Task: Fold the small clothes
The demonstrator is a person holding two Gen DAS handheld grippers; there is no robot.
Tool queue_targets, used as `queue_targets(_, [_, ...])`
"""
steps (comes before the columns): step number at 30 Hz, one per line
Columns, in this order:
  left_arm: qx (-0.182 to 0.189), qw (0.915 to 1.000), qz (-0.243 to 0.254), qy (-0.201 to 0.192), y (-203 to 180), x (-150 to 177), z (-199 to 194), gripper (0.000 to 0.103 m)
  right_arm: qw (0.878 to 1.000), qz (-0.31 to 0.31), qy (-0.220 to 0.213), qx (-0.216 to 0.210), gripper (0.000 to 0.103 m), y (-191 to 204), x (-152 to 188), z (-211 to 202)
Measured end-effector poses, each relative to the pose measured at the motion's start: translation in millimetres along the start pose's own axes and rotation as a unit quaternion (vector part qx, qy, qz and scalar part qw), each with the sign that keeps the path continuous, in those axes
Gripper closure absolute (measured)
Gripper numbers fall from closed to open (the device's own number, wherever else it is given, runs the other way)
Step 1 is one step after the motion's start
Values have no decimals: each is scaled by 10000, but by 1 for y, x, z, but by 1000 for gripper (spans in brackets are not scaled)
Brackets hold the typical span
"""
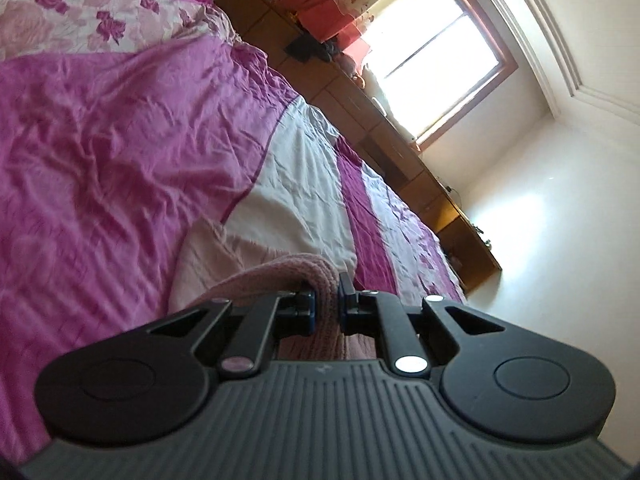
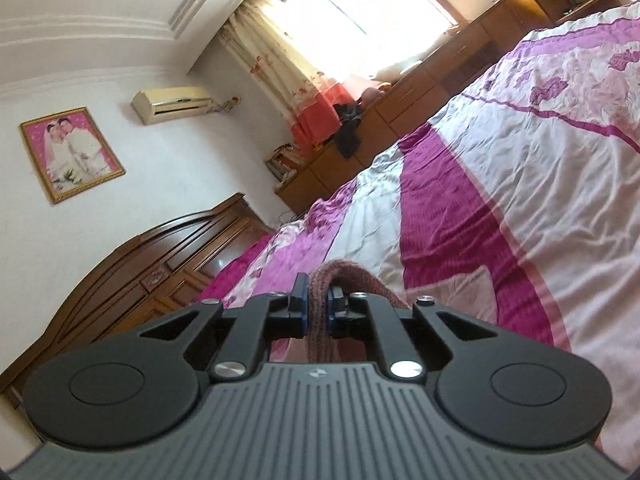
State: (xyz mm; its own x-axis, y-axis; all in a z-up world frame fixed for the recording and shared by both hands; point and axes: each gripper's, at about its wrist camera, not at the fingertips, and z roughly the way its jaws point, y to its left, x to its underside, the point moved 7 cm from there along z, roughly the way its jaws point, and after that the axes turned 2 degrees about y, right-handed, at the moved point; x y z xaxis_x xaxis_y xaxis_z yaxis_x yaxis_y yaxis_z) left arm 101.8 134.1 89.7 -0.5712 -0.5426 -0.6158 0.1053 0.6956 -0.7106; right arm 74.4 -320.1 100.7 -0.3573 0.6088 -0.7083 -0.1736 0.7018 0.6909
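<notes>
Here, a big bed (image 1: 120,140) with a pink and white quilt (image 2: 500,168) fills both views. A pink knitted garment (image 1: 304,268) lies on it. The left gripper (image 1: 326,304) has its fingers pinched tight on one edge, and the right gripper (image 2: 317,306) squeezes another edge.

The right gripper (image 2: 317,307) pinches a fold of pink knit garment (image 2: 320,280) between its fingertips above a pink-and-white bedspread (image 2: 500,168). At ten o'clock hangs a framed photograph (image 2: 71,153); a sunlit window (image 2: 372,12) glows at twelve.
</notes>
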Motion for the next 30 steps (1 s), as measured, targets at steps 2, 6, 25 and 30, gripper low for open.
queue_targets(2, [-81,9999,57,-35,0,-7,14,91,10000,26,-38,78,94,-5,-7,12])
queue_targets(6, [-334,9993,154,-24,9,-17,49,91,9993,107,-5,358,94,-25,-13,43])
queue_targets(25, [-1816,9787,515,803,102,18,148,88,9724,150,987,2107,92,-146,54,144])
queue_targets(30, [-1839,9779,596,799,91,13,134,84,9724,75,1050,2084,78,-132,49,136])
